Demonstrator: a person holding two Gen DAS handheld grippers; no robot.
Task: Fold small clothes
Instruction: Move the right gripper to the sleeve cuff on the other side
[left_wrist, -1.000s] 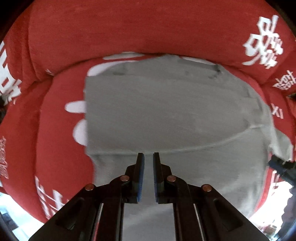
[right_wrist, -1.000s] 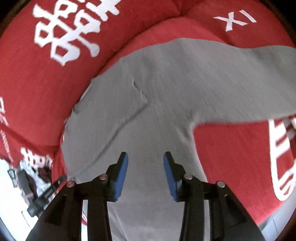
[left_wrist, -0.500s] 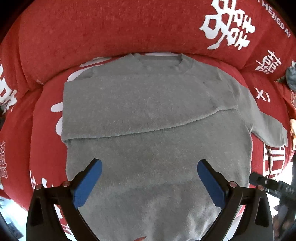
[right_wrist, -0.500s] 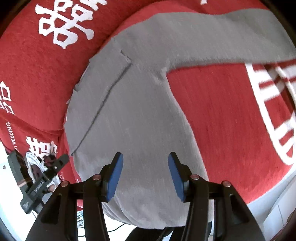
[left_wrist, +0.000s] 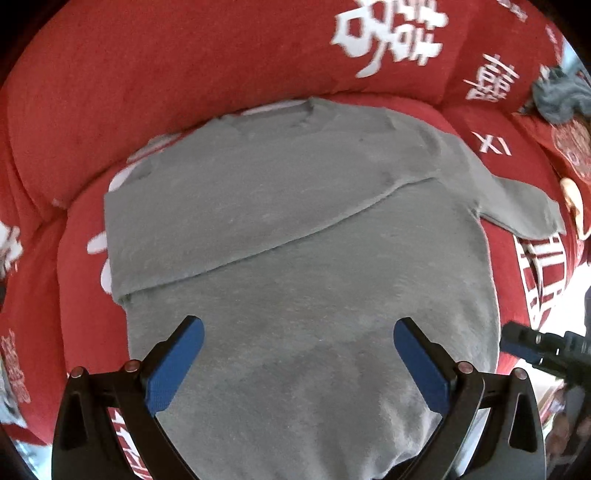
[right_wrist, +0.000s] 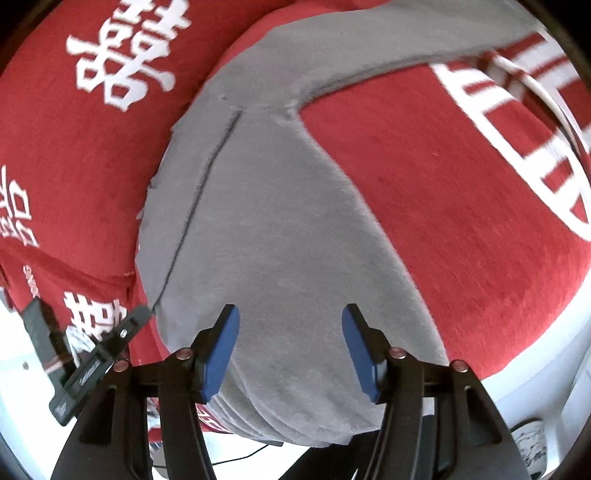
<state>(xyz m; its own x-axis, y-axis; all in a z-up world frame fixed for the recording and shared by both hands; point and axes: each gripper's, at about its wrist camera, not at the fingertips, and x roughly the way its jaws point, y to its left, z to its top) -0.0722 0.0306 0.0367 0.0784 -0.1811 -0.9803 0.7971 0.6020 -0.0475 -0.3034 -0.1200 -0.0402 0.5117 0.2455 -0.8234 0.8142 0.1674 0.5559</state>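
Grey sweater (left_wrist: 303, 266), red white-lettered cover (left_wrist: 147, 92)

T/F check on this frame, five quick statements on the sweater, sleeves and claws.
1. The grey sweater lies on a red cushion printed with white characters. True.
2. Both sleeves are folded across the chest. False: only one lies across it; the other sleeve sticks out to the side.
3. The left claw clamps the hem. False: it stands wide open above the fabric, holding nothing.
4. The right claw grips nothing; its jaws are opening. True.
5. The sweater is blue. False: it is grey.
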